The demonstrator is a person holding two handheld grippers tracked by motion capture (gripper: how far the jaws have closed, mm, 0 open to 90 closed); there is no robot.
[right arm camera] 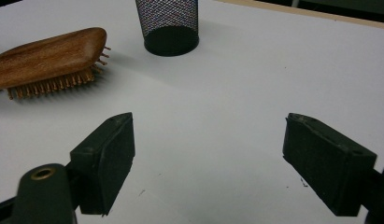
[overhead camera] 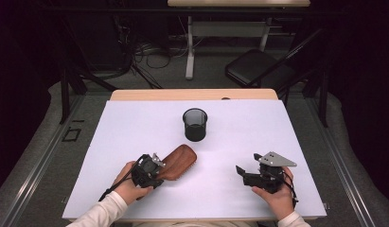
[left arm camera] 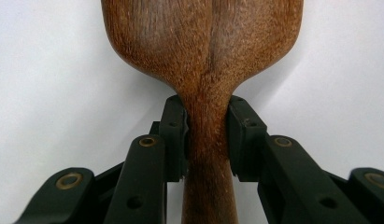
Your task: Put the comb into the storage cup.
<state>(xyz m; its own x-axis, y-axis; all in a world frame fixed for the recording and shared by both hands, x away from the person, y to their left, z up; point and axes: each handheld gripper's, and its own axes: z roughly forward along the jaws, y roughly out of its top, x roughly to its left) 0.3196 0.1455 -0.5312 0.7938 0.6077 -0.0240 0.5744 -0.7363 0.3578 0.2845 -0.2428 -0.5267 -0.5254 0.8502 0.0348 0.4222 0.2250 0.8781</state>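
Toward the near left part of the table (overhead camera: 135,118), the left gripper (overhead camera: 156,166) sits in the person's left hand (overhead camera: 128,187), a pale sleeve (overhead camera: 100,215) coming in over the near edge. Its two black jaws are clamped on the wooden hairbrush (overhead camera: 179,162): in the left gripper view the pads (left arm camera: 175,135) press on both sides of the narrow neck of the hairbrush (left arm camera: 206,70), where the handle widens into the head. The smooth brown back of the brush faces up and the head points away from the gripper, toward the middle of the table. In the right gripper view the brush (right arm camera: 49,58) shows its bristles underneath, reaching down to the white surface.

Past the brush head, toward the far edge and about midway between the left and right edges, stands a black mesh cup (overhead camera: 195,124), upright and with its mouth open to the top. It stands apart from the brush; the right gripper view shows the cup (right arm camera: 168,25) just beyond the brush's tip with bare table between them.

Near the right part of the near edge, the right gripper (overhead camera: 244,174) lies in the person's right hand (overhead camera: 277,196), with a grey three-cornered plate (overhead camera: 276,160) on top. Its jaws stand wide apart with nothing between them, only white table (right arm camera: 208,140) showing in the gap. It points toward the left, well apart from the brush and the cup.
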